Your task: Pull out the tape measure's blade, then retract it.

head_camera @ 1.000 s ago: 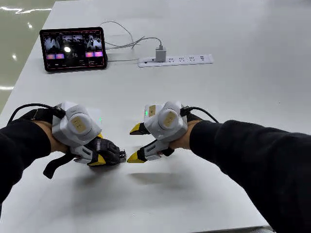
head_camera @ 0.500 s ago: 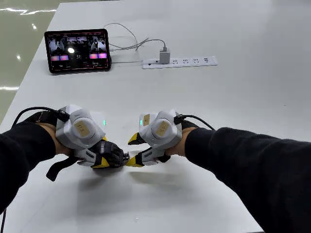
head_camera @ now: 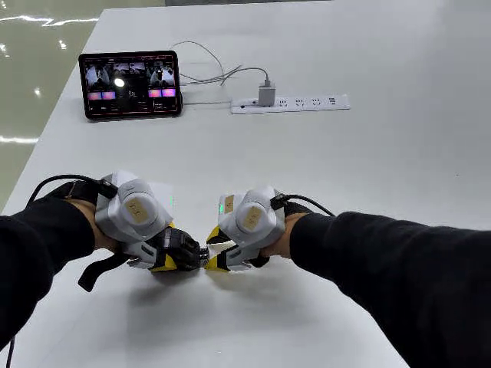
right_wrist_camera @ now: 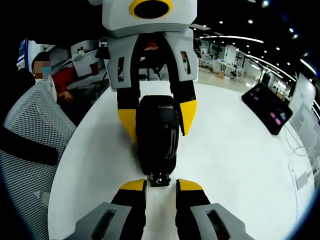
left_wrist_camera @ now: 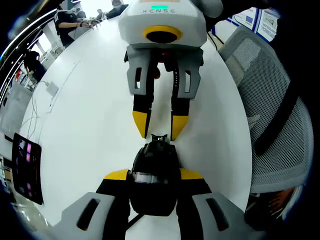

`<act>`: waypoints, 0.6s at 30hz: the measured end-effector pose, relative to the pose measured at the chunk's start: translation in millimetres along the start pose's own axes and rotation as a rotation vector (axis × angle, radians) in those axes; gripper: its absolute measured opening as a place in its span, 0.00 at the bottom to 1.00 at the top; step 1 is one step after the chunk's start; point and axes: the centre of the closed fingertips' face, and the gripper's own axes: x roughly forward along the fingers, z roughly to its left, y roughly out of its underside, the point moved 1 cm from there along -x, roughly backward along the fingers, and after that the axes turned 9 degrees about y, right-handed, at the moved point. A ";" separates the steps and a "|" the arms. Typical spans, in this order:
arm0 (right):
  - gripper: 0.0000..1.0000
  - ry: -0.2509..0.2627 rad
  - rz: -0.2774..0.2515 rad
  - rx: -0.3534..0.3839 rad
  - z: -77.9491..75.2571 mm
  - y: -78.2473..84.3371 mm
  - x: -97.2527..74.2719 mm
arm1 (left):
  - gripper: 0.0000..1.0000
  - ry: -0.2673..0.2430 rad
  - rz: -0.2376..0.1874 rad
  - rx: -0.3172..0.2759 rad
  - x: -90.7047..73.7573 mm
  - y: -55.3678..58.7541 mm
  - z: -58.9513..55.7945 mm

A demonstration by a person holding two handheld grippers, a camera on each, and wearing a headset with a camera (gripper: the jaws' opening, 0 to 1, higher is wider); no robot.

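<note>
Clamped on the black tape measure [left_wrist_camera: 153, 192], the jaws of the left gripper [left_wrist_camera: 155, 174] press its two flat sides, one yellow tip on each; the case fills the gap between them and pokes out past the tips; it sits low over the white desk [head_camera: 345, 169], though whether it touches the surface cannot be told.

Facing them tip to tip, the jaws of the right gripper [right_wrist_camera: 161, 186] stand narrow, not closed; the blade's metal hook [right_wrist_camera: 160, 179] lies right between their yellow tips; in the right gripper view a thin gap shows on either side of it, so the pads are not seen pinching it; no length of blade shows between the hook and the case.

From the head view the two pairs of jaws meet nose to nose near the desk's near edge, with the case between them; a dark-sleeved arm comes to each gripper from its own side.

Well beyond both pairs of jaws, toward the far side of the desk, a lit tablet [head_camera: 130, 84] stands propped beyond the left jaws; a white power strip [head_camera: 307, 103] lies beyond the right jaws, with a charger [head_camera: 266, 96] plugged in; thin cables [head_camera: 211, 70] run from charger to tablet.

Behind the right gripper, off the desk's edge, a grey mesh chair [left_wrist_camera: 270, 100] shows in the left gripper view.
</note>
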 end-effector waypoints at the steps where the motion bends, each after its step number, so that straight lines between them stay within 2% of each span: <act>1: 0.17 0.000 0.000 0.000 -0.4 -0.1 0.5 | 0.29 0.001 0.001 0.001 0.1 0.0 0.0; 4: 0.18 0.002 0.001 0.007 -2.2 -0.9 2.4 | 0.29 0.004 0.001 0.002 0.4 0.1 -0.1; 11: 0.12 -0.019 0.006 -0.005 3.0 -2.2 7.2 | 0.29 0.003 0.003 0.001 0.8 0.9 0.4; 18: 0.11 -0.028 0.009 -0.013 2.6 -1.0 7.0 | 0.29 0.000 0.003 0.007 1.0 1.2 0.4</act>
